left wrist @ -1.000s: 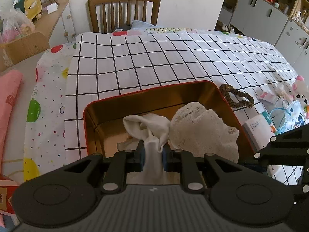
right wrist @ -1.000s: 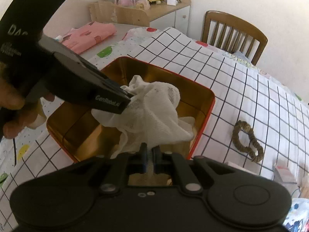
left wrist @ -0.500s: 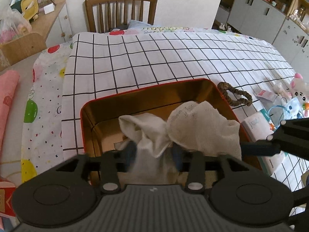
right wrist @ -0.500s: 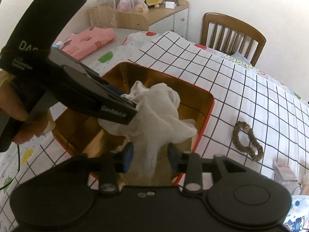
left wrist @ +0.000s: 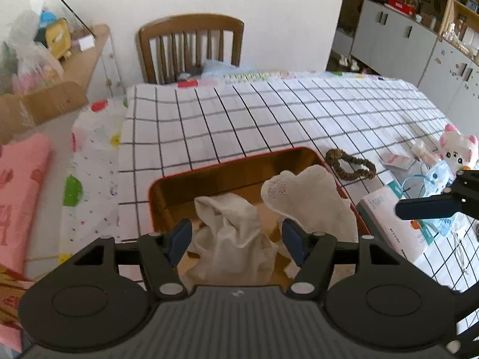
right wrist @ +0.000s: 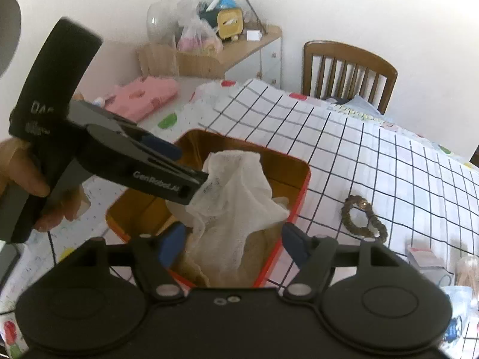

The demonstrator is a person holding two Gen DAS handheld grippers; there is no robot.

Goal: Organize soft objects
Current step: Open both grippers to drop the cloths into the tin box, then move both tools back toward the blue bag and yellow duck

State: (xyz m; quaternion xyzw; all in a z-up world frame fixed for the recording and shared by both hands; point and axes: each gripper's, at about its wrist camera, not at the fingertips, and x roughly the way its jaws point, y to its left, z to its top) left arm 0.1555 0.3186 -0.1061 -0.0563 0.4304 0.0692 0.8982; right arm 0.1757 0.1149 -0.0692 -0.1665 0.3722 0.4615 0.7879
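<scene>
A crumpled white cloth [left wrist: 236,230] lies in a gold tin with a red rim [left wrist: 227,161]; one lobe of it [left wrist: 308,197] leans on the right wall. My left gripper [left wrist: 236,239] hovers over the tin's near end. Its jaws are opening, and the cloth sits loose between the blue pads without touching them. In the right wrist view the right gripper [right wrist: 233,243] is also opening above the cloth [right wrist: 236,185], its pads clear of the fabric. The left gripper [right wrist: 185,167] reaches in from the left, held by a hand [right wrist: 18,164].
A brown scrunchie [left wrist: 350,164] lies on the checked tablecloth right of the tin. Further right are a plush toy [left wrist: 458,146], a face mask [left wrist: 440,176] and a white packet [left wrist: 389,218]. A wooden chair [left wrist: 191,51] stands at the far edge, and pink fabric [left wrist: 21,179] lies at the left.
Both grippers were shut on the white cloth a second ago. They have opened, let it go and lifted back a little. The cloth has slumped into the tin.
</scene>
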